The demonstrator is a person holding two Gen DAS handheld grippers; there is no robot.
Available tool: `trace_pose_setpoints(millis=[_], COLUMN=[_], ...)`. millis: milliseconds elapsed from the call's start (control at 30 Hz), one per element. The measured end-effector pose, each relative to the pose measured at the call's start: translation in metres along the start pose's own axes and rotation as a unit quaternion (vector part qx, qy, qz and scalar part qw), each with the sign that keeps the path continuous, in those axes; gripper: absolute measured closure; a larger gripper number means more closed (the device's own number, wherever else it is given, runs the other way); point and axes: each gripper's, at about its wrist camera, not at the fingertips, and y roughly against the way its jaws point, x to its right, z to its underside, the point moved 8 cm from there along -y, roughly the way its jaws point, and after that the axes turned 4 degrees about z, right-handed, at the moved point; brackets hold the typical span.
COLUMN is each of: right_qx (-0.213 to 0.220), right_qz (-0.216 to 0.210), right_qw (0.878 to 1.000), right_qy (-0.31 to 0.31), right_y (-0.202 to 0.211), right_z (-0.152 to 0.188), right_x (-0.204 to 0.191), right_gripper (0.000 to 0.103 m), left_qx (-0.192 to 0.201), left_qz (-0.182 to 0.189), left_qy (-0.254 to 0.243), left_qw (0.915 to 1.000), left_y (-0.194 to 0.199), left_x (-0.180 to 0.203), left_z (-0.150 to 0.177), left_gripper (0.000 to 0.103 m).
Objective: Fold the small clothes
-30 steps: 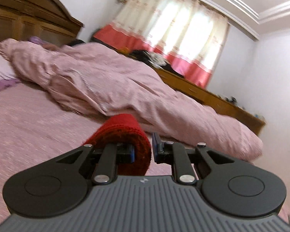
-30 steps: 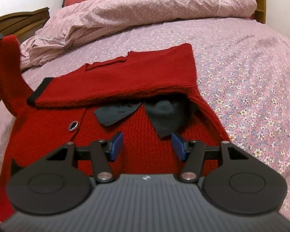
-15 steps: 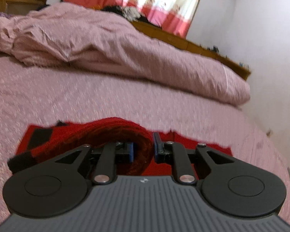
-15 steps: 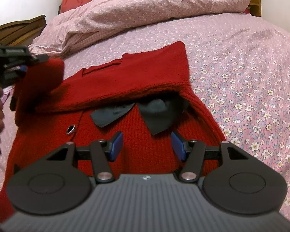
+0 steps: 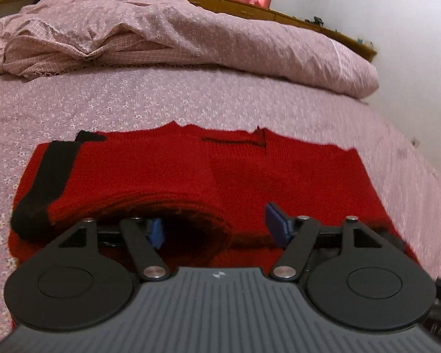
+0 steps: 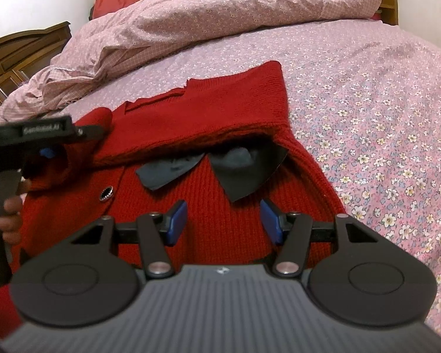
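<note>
The red cardigan (image 6: 208,123) is laid on the bed (image 6: 367,94); its sleeve (image 5: 161,203) is being released by the opening left claw (image 5: 214,228) to complete a fold. The right claw (image 6: 223,220) is held half open and empty above the cardigan.

The left gripper (image 5: 214,226) has come down from above the bed to the red cardigan (image 5: 279,173). Its jaws, earlier clamped on the sleeve (image 5: 150,203), are opening; the sleeve now lies folded across the cardigan, its loop between the parted pads.
</note>
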Motion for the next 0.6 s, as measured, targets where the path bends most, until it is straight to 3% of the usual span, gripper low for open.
trace_pose_setpoints(millis=[200,467,600], right_qx=[0.000,0.010,0.013], right_qz=[0.001,-0.010,-0.026], right_qw=[1.000,0.999,0.998], right_qy=[0.002,0.029,0.054], right_y=[0.000,0.007,0.007], right_z=[0.000,-0.007,-0.014], right_x=[-0.001,-0.020,-0.040], right_gripper=[0.046,0.045,0.045], left_qx=[-0.003,0.011,0.011], left_qz=[-0.018,-0.069,-0.076], left_qy=[-0.013,0.026,0.050], left_qw=[0.9998,0.9972,0.9958], left_y=[0.029,0.069,0.075], left_x=[-0.013,-0.057,-0.074], left_z=[0.015,0.031,0.039], left_gripper=[0.026,0.026,0.027])
